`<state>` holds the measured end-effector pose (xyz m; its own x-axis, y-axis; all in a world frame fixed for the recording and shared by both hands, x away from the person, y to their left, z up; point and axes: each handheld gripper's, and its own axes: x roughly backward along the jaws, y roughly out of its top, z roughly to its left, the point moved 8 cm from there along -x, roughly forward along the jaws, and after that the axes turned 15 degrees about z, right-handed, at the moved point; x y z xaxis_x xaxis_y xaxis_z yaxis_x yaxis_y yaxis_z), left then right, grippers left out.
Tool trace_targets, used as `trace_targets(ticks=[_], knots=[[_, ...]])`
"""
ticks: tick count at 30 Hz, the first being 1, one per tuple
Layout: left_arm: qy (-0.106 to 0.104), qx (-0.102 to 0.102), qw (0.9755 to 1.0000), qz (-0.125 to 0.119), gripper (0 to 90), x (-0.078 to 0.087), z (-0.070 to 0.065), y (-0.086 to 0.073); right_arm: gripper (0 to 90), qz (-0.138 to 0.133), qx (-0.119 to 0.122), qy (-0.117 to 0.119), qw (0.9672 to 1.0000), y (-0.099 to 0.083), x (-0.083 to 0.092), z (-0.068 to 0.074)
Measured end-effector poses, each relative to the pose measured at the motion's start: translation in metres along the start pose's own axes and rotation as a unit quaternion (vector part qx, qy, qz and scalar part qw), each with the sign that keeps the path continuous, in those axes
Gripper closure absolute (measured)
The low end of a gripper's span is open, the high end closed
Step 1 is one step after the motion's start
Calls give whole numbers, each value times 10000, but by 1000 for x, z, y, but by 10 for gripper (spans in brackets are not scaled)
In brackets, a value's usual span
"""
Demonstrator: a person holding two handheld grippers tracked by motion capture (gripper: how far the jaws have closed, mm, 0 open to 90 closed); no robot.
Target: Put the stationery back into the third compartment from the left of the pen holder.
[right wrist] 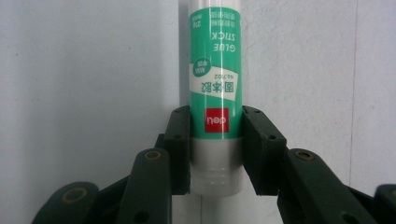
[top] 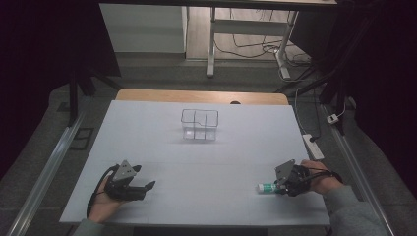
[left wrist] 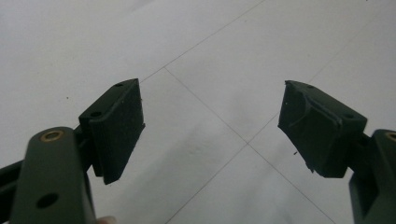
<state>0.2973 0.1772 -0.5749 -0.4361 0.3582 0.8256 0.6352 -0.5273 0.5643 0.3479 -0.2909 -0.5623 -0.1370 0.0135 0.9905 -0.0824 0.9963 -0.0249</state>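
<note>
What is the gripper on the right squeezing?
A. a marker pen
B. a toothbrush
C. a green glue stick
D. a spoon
C: in the right gripper view, the right gripper has its jaws pressed on both sides of a green and white glue stick that reads GLUE STICK, lying on the white table.

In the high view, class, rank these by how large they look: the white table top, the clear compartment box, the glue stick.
1. white table top
2. clear compartment box
3. glue stick, partly covered by the right gripper, yet plainly smallest
</note>
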Motion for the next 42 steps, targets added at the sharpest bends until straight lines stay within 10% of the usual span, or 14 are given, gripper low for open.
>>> trace_targets(ticks=[5, 10, 15, 19, 33, 42], knots=[[5, 5, 10000, -17, 221, 0, 0, 1, 649, -471, -252, -14, 9986, 9, 10, -1], [21, -41, 10000, -65, 222, 1, -2, 2, 649, -1134, -936, -158, 9890, 24, 29, -10], [32, -58, 9999, -102, 222, 2, -3, 3, 649, -1502, -1642, -37, 9749, 36, 38, -19], [53, -71, 9999, -124, 223, 3, -3, 4, 649, -1882, -2228, 246, 9562, 43, 45, -24], [149, -229, 9995, -165, 224, 4, -8, 8, 649, -2511, -3294, 666, 9078, 65, 47, -35], [179, -237, 9994, -177, 225, 4, -9, 10, 649, -2683, -3552, 683, 8929, 73, 43, -40]])
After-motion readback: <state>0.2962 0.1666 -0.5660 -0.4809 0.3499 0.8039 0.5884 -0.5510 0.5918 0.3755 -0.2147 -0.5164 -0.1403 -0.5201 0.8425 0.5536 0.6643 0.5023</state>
